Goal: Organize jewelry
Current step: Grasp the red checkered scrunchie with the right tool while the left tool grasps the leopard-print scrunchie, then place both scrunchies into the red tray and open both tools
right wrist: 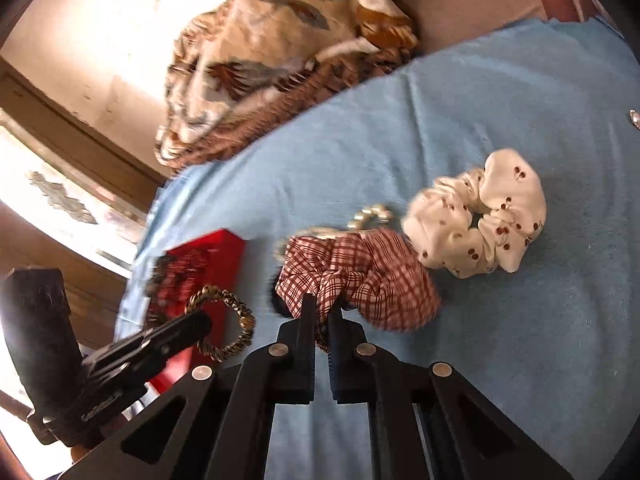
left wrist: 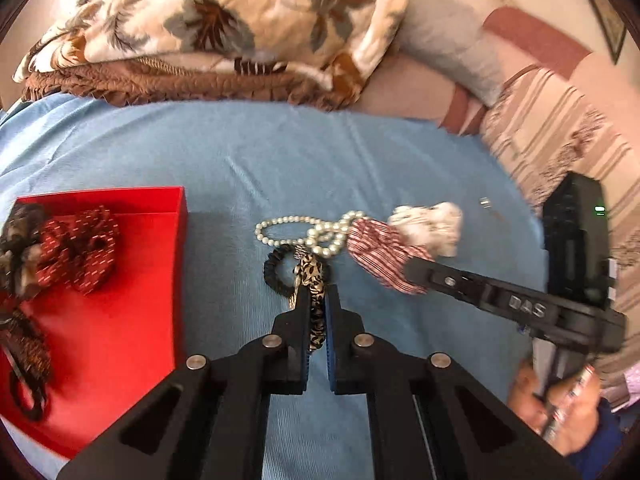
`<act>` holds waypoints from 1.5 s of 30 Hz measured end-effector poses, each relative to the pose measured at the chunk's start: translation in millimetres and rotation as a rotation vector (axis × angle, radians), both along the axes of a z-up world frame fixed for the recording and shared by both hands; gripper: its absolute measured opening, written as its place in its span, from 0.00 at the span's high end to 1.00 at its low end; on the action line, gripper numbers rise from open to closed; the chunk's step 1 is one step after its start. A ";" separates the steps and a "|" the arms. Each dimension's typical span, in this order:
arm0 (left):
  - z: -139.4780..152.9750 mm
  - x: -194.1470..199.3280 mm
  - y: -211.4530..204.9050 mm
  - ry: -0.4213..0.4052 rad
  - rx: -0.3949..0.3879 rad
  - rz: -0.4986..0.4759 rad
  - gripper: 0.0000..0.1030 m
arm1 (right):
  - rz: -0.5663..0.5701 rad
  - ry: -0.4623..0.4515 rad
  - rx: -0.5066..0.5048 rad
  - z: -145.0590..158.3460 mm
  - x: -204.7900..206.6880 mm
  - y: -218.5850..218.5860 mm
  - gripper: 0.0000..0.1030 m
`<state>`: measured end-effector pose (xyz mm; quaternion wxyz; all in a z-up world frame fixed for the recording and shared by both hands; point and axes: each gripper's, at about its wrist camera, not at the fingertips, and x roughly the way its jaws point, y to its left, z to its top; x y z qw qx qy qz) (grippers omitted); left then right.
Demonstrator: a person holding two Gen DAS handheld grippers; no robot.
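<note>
My left gripper (left wrist: 317, 292) is shut on a leopard-print hair tie (left wrist: 311, 276), which also shows as a ring in the right wrist view (right wrist: 228, 322). My right gripper (right wrist: 322, 306) is shut on a red-and-white checked scrunchie (right wrist: 360, 276), seen in the left wrist view (left wrist: 380, 256) too. A pearl bracelet (left wrist: 304, 230) and a black coiled hair tie (left wrist: 276, 272) lie on the blue cloth (left wrist: 280, 160). A white cherry-print scrunchie (right wrist: 480, 220) lies beside the checked one. A red box (left wrist: 120, 320) at the left holds a red scrunchie (left wrist: 80, 248) and dark patterned ones.
A floral blanket (left wrist: 220, 28) and striped bedding (left wrist: 560, 140) border the blue cloth at the back and right. A small metal piece (left wrist: 485, 203) lies on the cloth at the right. The person's hand (left wrist: 560, 408) holds the right gripper's handle.
</note>
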<state>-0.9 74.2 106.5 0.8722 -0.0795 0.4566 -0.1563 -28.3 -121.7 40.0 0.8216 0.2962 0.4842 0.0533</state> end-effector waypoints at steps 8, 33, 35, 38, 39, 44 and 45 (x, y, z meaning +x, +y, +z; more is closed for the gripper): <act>25.5 -47.1 68.0 -0.031 -0.114 0.065 0.94 | 0.070 -0.087 0.056 29.8 -25.1 41.4 0.94; -38.2 -87.4 222.5 0.151 -0.137 0.358 0.87 | 0.422 0.098 -0.185 -17.4 70.6 273.5 0.94; -34.2 -91.2 227.1 0.137 -0.162 0.356 0.73 | 0.429 0.124 -0.199 -27.2 80.5 282.1 0.94; -26.2 -96.4 231.2 0.111 -0.191 0.356 0.67 | 0.445 0.147 -0.219 -36.6 87.8 294.1 0.94; -23.9 -97.2 232.0 0.104 -0.202 0.352 0.67 | 0.448 0.150 -0.224 -38.3 90.0 296.7 0.94; -13.5 -102.6 234.8 0.058 -0.190 0.356 0.67 | 0.444 0.153 -0.250 -39.2 93.6 306.4 0.92; -11.7 -103.4 235.0 0.049 -0.183 0.359 0.66 | 0.442 0.153 -0.246 -37.4 93.2 305.9 0.90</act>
